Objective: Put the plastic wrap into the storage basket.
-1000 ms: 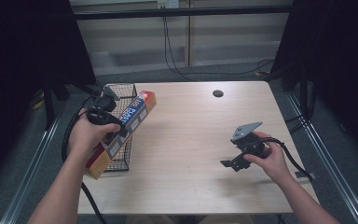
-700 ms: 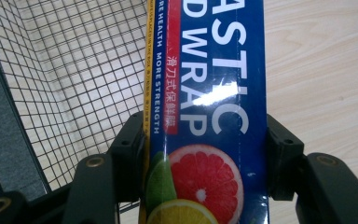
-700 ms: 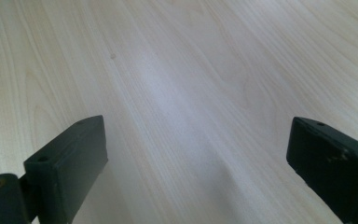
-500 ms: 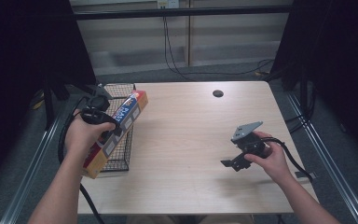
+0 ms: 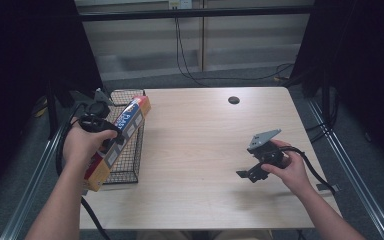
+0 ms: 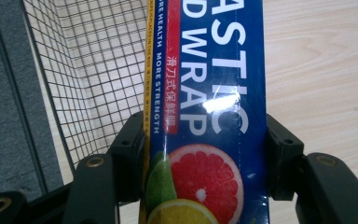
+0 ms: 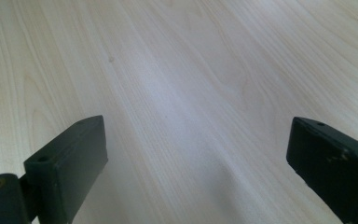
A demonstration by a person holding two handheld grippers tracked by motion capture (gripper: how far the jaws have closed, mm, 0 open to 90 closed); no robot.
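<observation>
A long plastic wrap box (image 5: 119, 137), blue with orange ends and citrus pictures, is held tilted over the black wire basket (image 5: 130, 160) at the table's left edge. My left gripper (image 5: 111, 141) is shut on it. In the left gripper view both jaws press the sides of the box (image 6: 205, 93), with the basket (image 6: 88, 70) mesh below and to the left. My right gripper (image 5: 245, 173) hovers low over the bare wood at the right of the table, open. Its jaws stand wide apart in the right gripper view, my right gripper (image 7: 200, 154) holding nothing.
The light wooden table (image 5: 205, 135) has a small dark round hole cover (image 5: 233, 100) near its far edge. Cables trail from both grippers off the table's sides. Dark curtains and metal frame rails flank the table.
My left hand has shifted the box slightly left and nearer, keeping it over the basket. The right gripper has stayed in place.
</observation>
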